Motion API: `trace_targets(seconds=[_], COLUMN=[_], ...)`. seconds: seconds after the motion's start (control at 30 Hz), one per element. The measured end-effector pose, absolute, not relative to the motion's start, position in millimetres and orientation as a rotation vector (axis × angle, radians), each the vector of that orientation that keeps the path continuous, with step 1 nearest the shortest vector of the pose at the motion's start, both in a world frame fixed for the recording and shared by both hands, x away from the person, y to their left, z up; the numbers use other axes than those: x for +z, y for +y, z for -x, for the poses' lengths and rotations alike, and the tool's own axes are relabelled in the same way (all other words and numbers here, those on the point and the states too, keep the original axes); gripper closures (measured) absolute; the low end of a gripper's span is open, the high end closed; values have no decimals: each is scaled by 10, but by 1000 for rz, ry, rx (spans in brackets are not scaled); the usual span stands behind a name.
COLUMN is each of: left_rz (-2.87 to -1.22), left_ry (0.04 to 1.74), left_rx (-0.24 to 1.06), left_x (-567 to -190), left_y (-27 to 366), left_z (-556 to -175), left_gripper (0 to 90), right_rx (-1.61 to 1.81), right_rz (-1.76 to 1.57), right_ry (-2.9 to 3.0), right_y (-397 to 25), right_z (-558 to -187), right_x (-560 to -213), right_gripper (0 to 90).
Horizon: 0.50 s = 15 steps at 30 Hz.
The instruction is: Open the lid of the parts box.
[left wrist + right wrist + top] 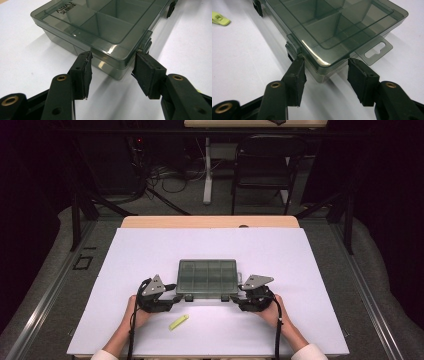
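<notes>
On the white table [150, 255], near its front middle, lies a smoky clear box [207, 277] with its lid shut and dividers showing through the top, splitting it into compartments in two rows. Two dark latches [189, 297] sit along its near edge, and a hang tab [375, 50] sticks out from its right end. At the box's near left corner sits the left gripper [170, 298], held in the person's left hand [134, 312]; at the near right corner sits the right gripper [236, 300], held in the right hand [272, 311]. Each carries a grey plate on top and trails a black cable toward the person. From the left gripper view, the left gripper [112, 60] has its jaws spread wide, one on each side of the box corner, with the tips just at the walls; I cannot tell whether the pads truly touch the plastic. One latch shows just beyond the right-hand jaw there. From the right gripper view, the right gripper [325, 67] is likewise wide open and straddles the other corner, its left-hand jaw just below a latch, its other jaw near the hang tab; contact again is unclear. Neither claw clamps anything. A small yellow-green clip [178, 322] lies on the table in front of the box, between the two hands and nearer the left one, well clear of both grippers.
</notes>
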<state>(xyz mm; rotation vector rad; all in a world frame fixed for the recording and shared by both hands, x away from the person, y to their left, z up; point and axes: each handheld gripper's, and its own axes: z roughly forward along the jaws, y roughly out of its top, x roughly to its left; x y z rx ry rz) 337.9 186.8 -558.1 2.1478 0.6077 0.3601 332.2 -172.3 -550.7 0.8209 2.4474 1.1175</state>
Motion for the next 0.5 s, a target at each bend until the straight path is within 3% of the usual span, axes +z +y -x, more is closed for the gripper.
trace_targets(seconds=[0.5], left_rz=[-2169], left_ry=[613], left_rx=[367], left_x=[-5602], left_y=[1845], left_z=[-3376], left_gripper=[472], right_rx=[1144], right_rz=[-835], right_ry=[2444], right_y=[-1739], right_z=[-3330], right_x=[-5512], right_gripper=[474])
